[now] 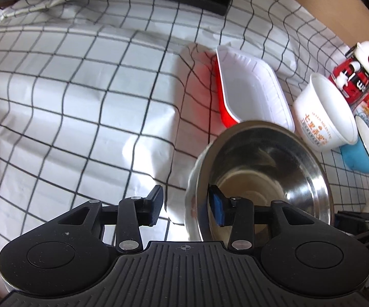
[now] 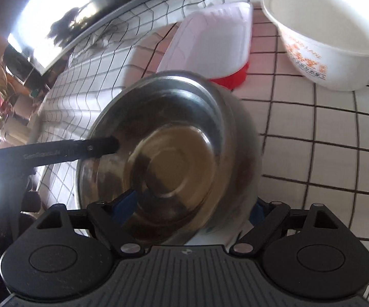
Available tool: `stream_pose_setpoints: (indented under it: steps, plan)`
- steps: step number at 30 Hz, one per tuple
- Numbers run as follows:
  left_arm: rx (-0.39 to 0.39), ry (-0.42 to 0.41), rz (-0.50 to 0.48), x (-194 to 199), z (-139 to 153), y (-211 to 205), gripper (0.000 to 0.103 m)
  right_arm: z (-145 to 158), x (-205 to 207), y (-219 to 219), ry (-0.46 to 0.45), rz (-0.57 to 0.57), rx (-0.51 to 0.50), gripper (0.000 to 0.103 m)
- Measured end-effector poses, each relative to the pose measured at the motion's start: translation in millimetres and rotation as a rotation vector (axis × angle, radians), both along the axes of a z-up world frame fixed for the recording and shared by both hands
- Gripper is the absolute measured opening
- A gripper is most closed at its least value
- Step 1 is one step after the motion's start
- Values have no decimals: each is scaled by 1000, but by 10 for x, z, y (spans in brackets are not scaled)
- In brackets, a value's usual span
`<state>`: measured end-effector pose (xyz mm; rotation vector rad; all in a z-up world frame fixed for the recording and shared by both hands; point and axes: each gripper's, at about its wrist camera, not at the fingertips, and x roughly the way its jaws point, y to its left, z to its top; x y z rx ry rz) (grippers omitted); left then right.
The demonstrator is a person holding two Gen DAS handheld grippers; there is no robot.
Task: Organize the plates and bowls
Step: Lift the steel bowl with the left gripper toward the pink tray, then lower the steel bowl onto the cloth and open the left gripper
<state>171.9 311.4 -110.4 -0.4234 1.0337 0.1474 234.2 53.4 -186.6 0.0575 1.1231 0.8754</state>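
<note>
Steel bowl (image 1: pixel 261 179): tilted, lifted over checked cloth (image 1: pixel 82 102) on tabletop, just in front of red tray (image 1: pixel 253 94).
L gripper (image 1: pixel 185 206): fingers apart, straddling bowl rim, one pad inside; contact unclear.
R gripper (image 2: pixel 192 207): fingers wide, bowl between them; grip — can't tell.
White cup (image 1: pixel 325 112): beside tray, w/ blue bowl (image 1: pixel 360 151) nearby.

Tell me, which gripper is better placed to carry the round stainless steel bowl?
Right: the right gripper seems to clamp the round stainless steel bowl, holding it tilted; the left gripper is open, only straddling its rim.
</note>
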Motion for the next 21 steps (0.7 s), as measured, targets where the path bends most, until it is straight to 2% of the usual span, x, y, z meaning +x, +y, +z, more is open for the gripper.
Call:
stream_pose_setpoints:
  steps: [2,4,7,15,21]
  plan:
    - [-32,-3,-9,1,-19,-13,40,0,1,-11,17,-1,9,87]
    - [-74,-7,-17,13,-10,-47,46,-11,22,-58,56,-4,31,85]
    - [-26,11,-35,54,12,-158,47,-10,7,-125,56,-7,34,80]
    - [-67,8,-111,172,-8,-523,49,21,51,-515,35,-94,20,80]
    - [-44,-2,-140,220,-2,-679,48,-17,26,-662,27,-114,21,80]
